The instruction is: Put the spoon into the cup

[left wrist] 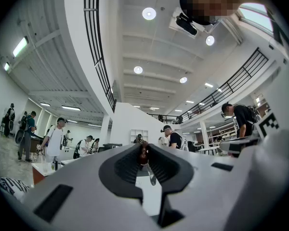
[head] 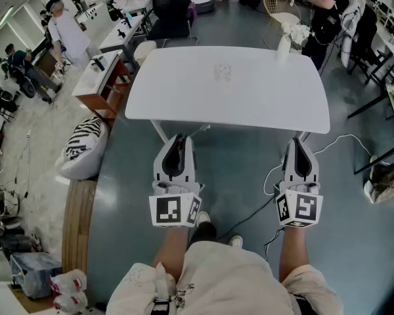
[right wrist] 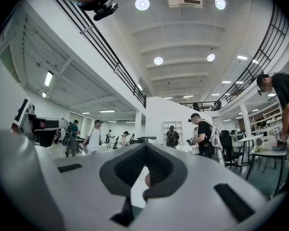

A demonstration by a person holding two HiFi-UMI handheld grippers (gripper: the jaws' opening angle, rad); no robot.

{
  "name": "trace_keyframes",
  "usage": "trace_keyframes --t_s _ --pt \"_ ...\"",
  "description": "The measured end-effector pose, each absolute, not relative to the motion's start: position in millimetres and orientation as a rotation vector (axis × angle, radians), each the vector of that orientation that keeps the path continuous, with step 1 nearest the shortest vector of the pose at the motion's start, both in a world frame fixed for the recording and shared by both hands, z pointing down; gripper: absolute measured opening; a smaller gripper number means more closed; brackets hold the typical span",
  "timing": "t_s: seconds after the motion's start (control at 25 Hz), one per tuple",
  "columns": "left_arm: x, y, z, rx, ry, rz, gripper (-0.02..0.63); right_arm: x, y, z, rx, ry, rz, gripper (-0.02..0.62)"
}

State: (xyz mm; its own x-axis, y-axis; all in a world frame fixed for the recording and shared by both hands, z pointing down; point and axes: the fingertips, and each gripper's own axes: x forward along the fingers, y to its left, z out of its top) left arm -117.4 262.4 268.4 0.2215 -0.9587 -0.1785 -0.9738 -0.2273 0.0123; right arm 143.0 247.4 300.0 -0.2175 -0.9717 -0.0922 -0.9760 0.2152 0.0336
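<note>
Two grippers hang low in the head view, in front of the white counter (head: pixel 184 97) and short of its near edge, both pointing up the frame toward it.

At the left, the left gripper (head: pixel 178 138) has its jaws nearly together, pinching the spoon (left wrist: pixel 144 154). In the left gripper view (left wrist: pixel 143 146) we see a reddish-brown, knobbly part of it clamped right at the jaw tips. A thin grey part runs down from there, leaning slightly to the lower right, so its long axis stands close to upright in that frame. Its cube shows a square black-and-white marker.

At upper centre of the head view, well beyond both grippers, a faint clear shape on the counter reads to us as the cup (head: pixel 223 72).

At the right, the right gripper (head: pixel 297 141) has its jaws closed tip to tip in the right gripper view (right wrist: pixel 145 146), gripping nothing we can name. Its cube bears a similar marker.
</note>
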Motion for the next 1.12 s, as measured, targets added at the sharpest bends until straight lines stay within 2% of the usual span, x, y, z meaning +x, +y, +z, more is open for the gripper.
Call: trace_keyframes --t_s 0.64,1.12 --pt "-34 342 270 -2.379 1.865 0.21 0.044 217 324 306 -1.863 2.381 0.079 -0.012" --pt "-57 329 278 -2.403 1.836 0.238 0.044 181 311 311 -1.853 2.398 0.095 -0.012"
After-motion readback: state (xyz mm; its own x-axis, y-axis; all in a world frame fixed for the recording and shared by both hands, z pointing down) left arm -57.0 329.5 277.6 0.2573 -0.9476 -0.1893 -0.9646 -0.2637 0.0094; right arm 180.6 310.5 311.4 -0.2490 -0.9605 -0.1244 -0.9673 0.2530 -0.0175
